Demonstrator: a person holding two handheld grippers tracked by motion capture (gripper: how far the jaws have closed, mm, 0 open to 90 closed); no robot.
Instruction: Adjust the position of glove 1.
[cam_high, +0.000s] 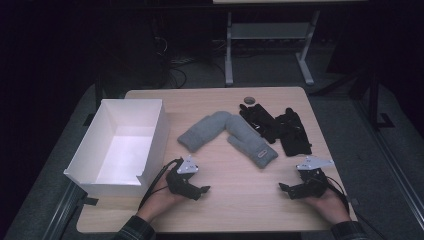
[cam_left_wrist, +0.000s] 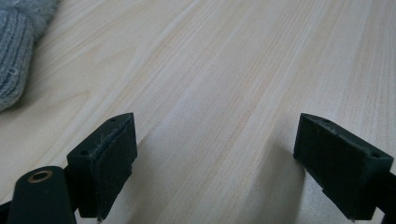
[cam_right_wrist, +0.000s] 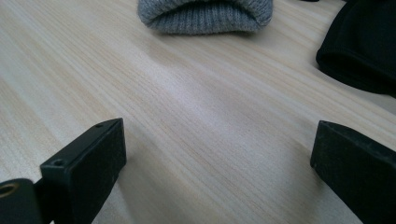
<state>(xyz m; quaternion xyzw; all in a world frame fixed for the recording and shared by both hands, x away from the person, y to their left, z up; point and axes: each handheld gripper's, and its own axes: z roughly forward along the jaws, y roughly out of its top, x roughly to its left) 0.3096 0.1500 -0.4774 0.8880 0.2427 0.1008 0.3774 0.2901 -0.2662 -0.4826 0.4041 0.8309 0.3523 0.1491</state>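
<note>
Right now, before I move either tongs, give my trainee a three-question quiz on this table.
1. True or false: the left tongs hold a grey knitted mitten.
2. Which lies nearer the white rectangular cardboard box: the grey mittens or the black fabric gloves?
3. What rests between the jaws of the right tongs?

Key: 1 false, both tongs are open and empty; 2 the grey mittens; 3 nothing, just the light wooden table.

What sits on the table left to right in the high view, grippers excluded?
Open white rectangular box → grey knitted mitten angled down-left → grey knitted mitten angled down-right, with a small label on its cuff → pair of black fabric gloves. A small dark round object lies behind the gloves.
</note>
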